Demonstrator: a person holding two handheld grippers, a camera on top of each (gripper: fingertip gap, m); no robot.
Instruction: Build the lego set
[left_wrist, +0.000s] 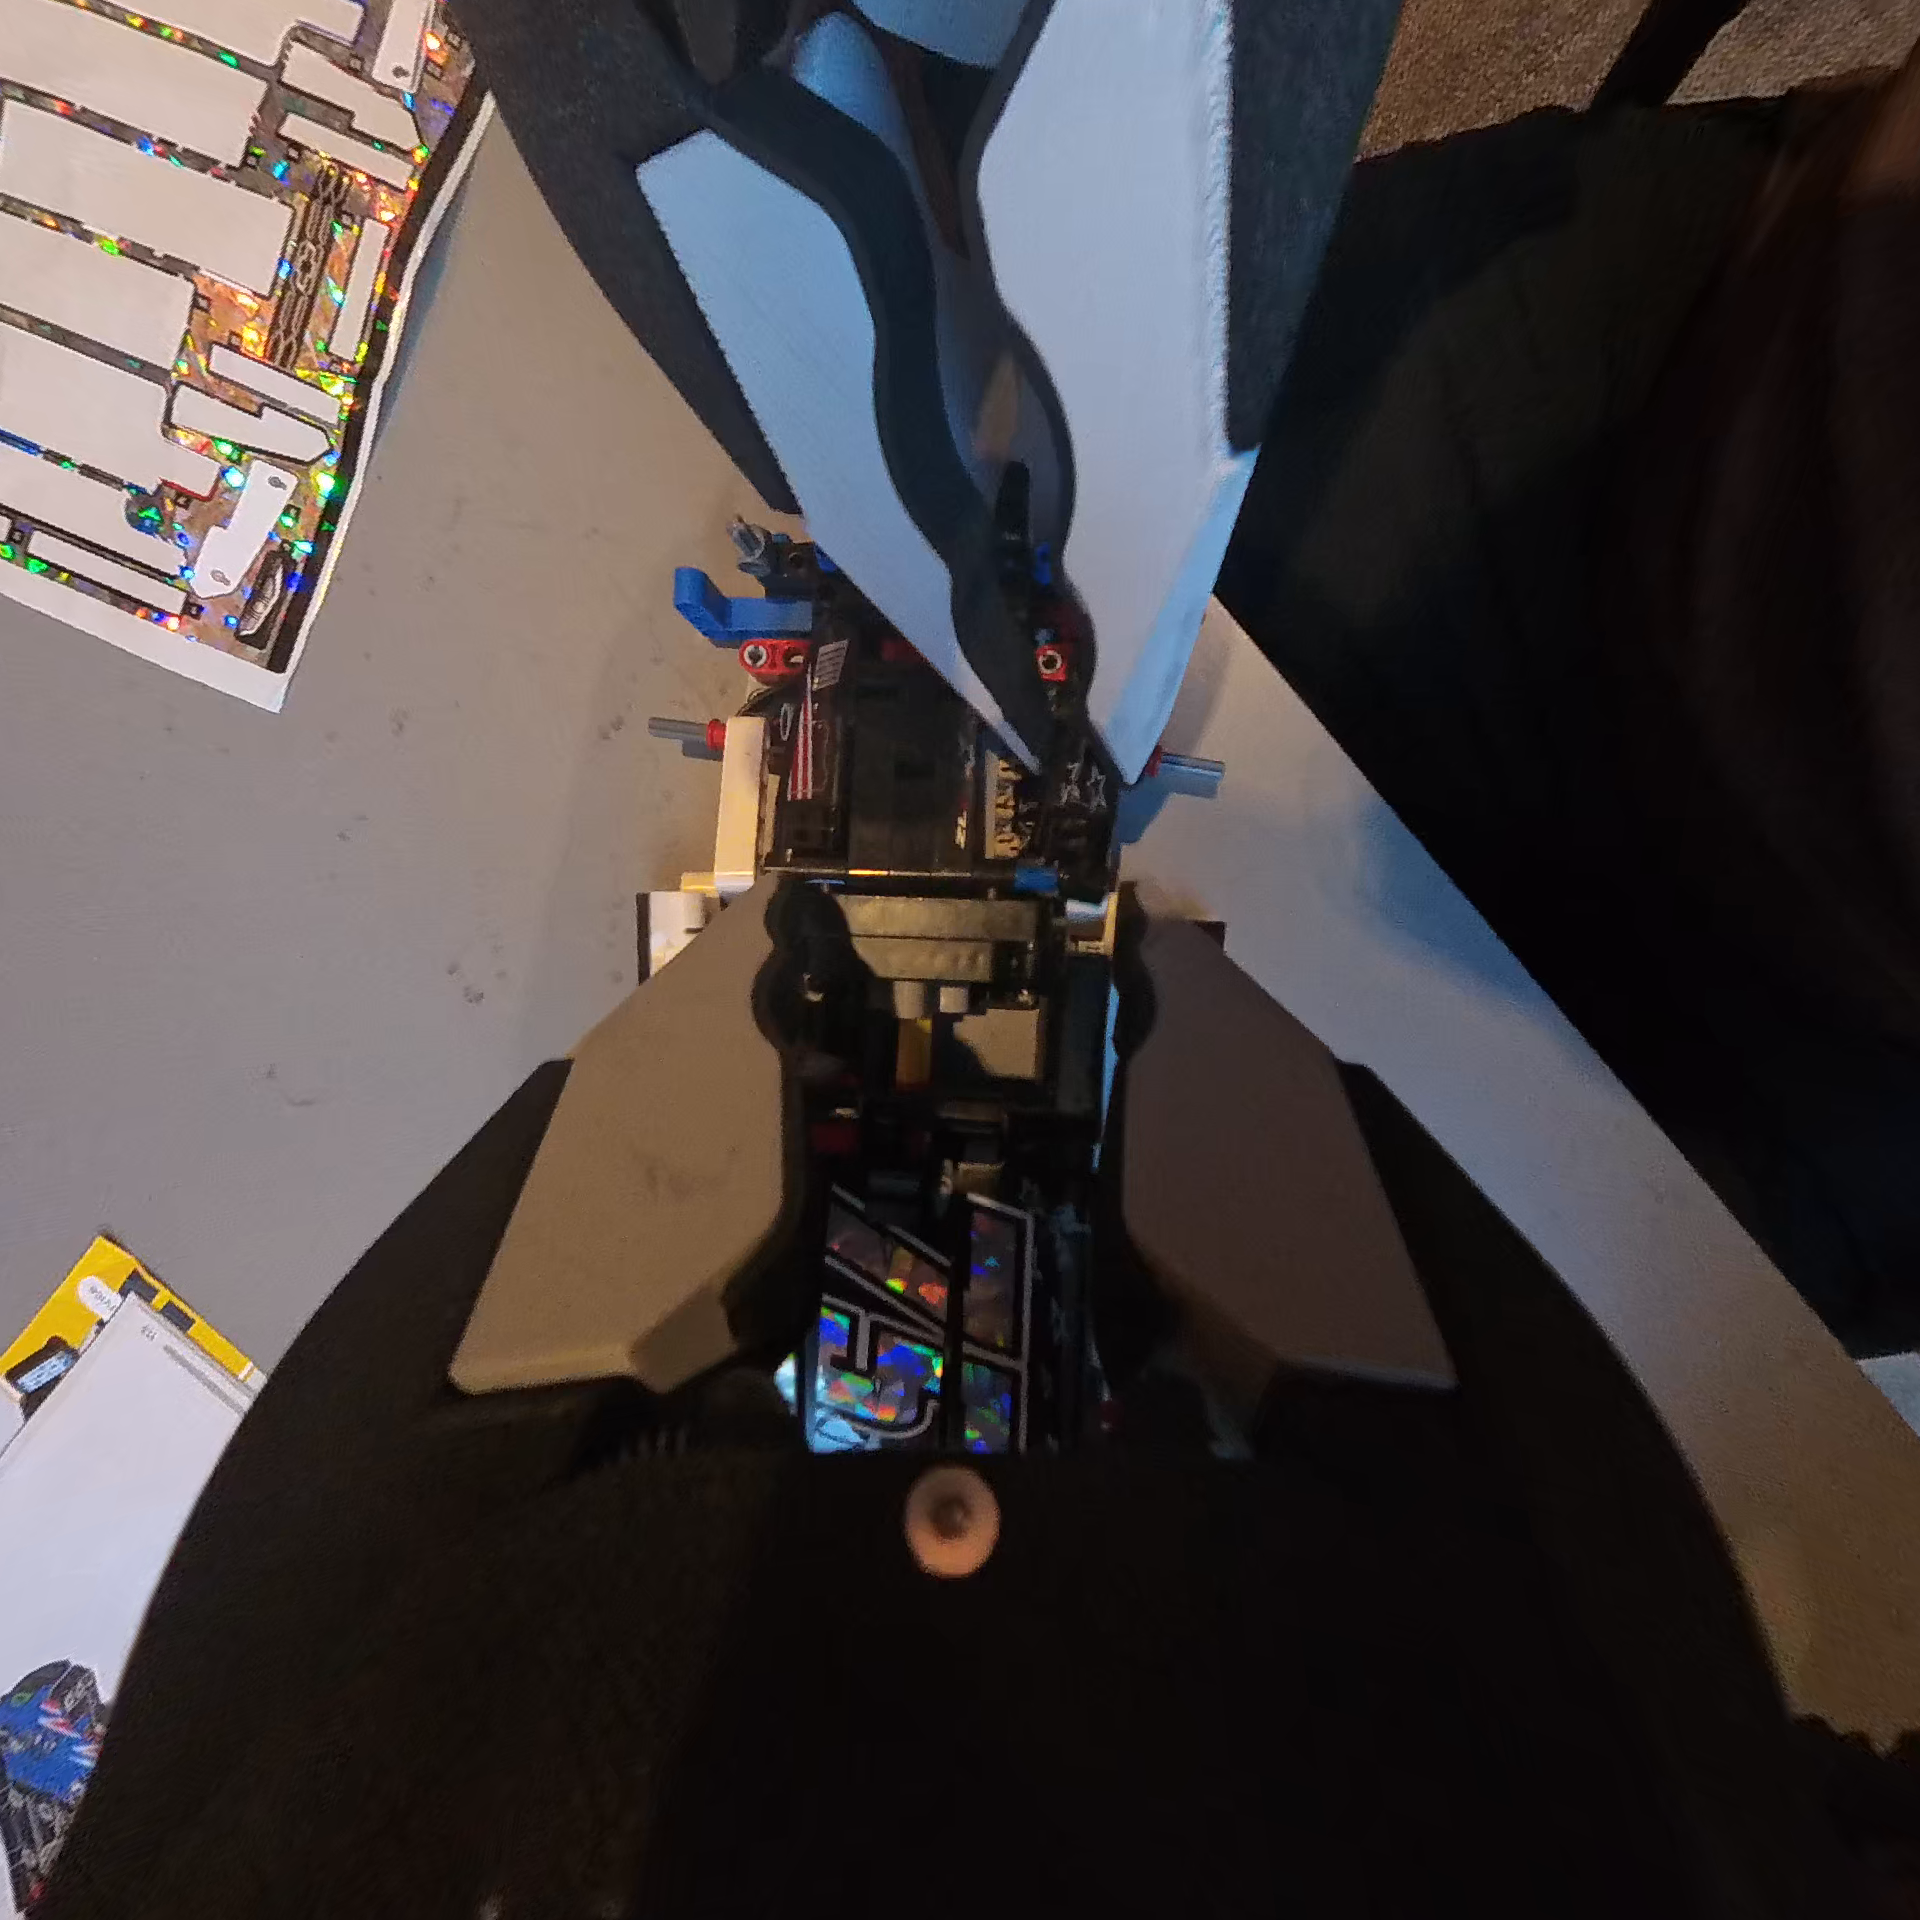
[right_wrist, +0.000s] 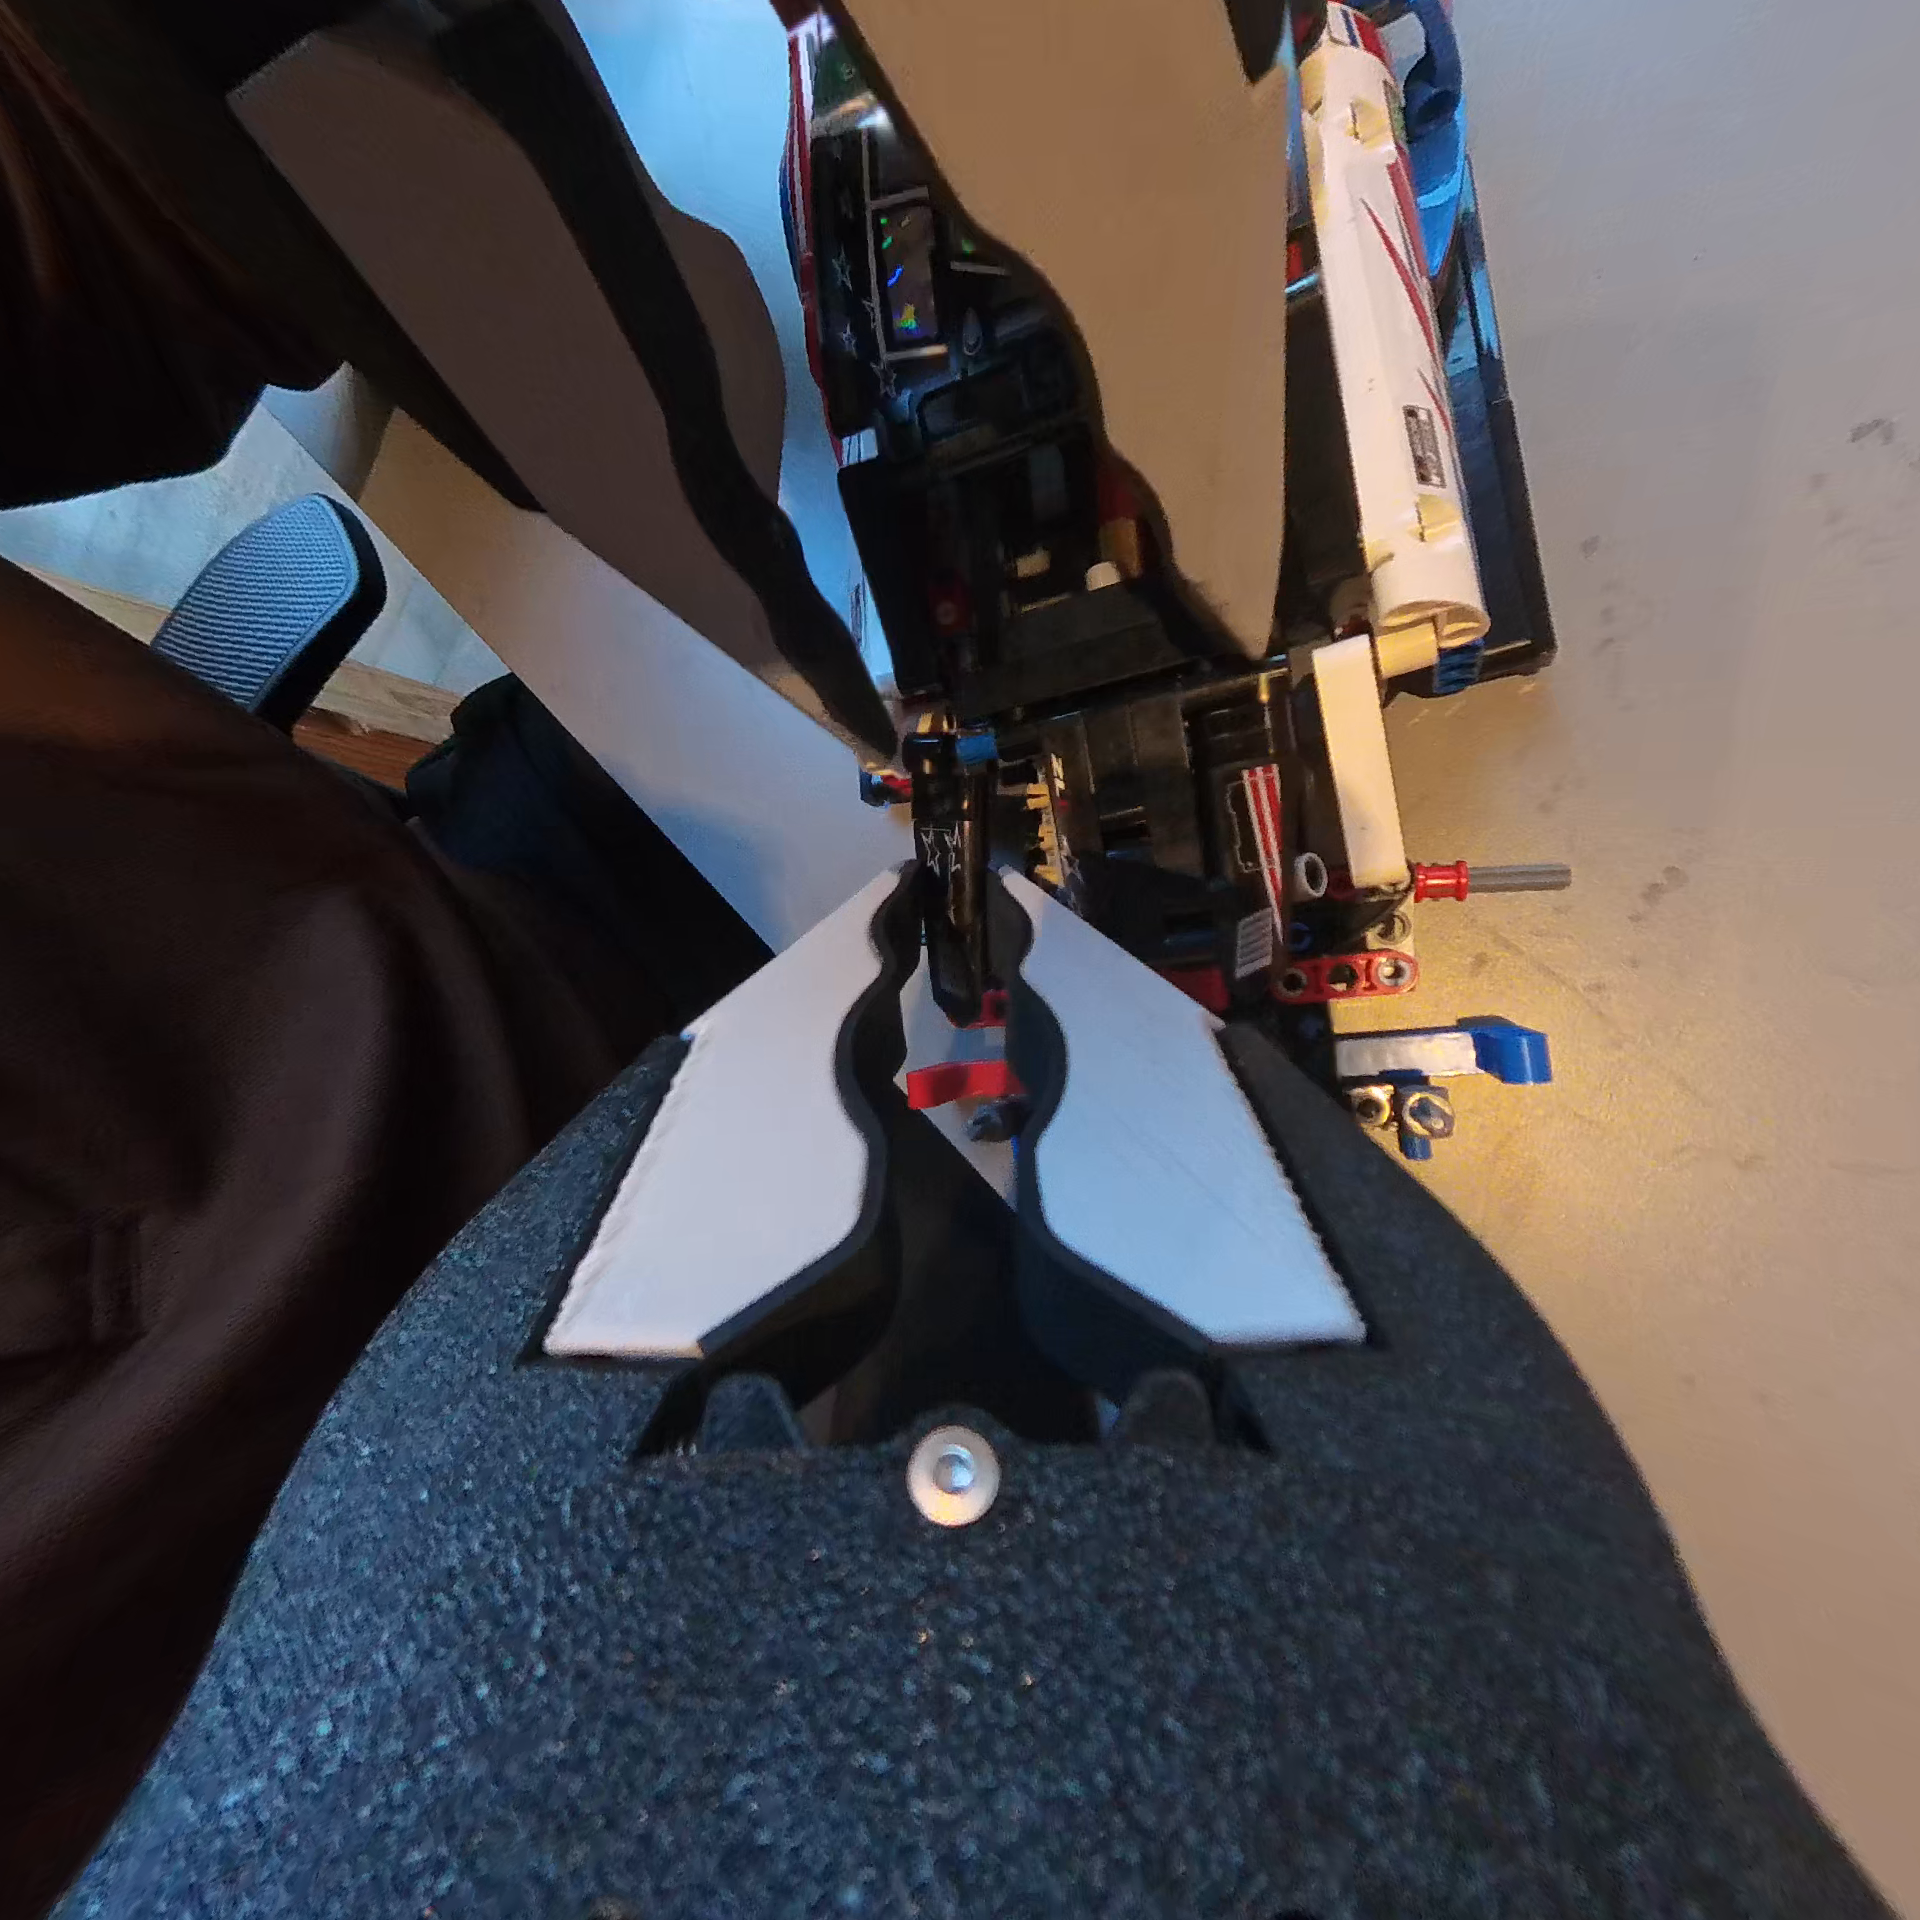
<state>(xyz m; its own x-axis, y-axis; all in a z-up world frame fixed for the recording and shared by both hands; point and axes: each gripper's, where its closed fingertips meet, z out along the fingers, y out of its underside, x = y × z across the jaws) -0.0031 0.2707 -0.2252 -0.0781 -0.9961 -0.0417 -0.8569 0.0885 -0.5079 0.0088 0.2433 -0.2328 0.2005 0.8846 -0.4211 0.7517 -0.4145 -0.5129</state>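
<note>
lego car build (left_wrist: 894, 790) sits mid-frame in the left wrist view, on the worktop (left_wrist: 499, 831) right near its edge. left gripper (left_wrist: 951, 935) is clamped around the black chassis midsection, jaws hugging both sides. right gripper (right_wrist: 961, 904) is pinched on a thin black panel w/ stars (right_wrist: 951, 883) at the car's side, centre of the right wrist view, prob pressing it home.

handling-wise imo: light but bitty. the core frame looks stiff enough to squeeze, so the left hold is in the right spot. the sticking-out stuff is the weak part: grey axle w/ red bush (right_wrist: 1486, 881), blue lever (right_wrist: 1496, 1049), white side panel (right_wrist: 1392, 416). don't grab those, they'd pop off or bend. smooth plastic, so it'll slip if you twist; push straight along the pins.

sticker sheet (left_wrist: 177, 312) upper left, instruction booklet (left_wrist: 94, 1455) lower left, both well apart from the car.
</note>
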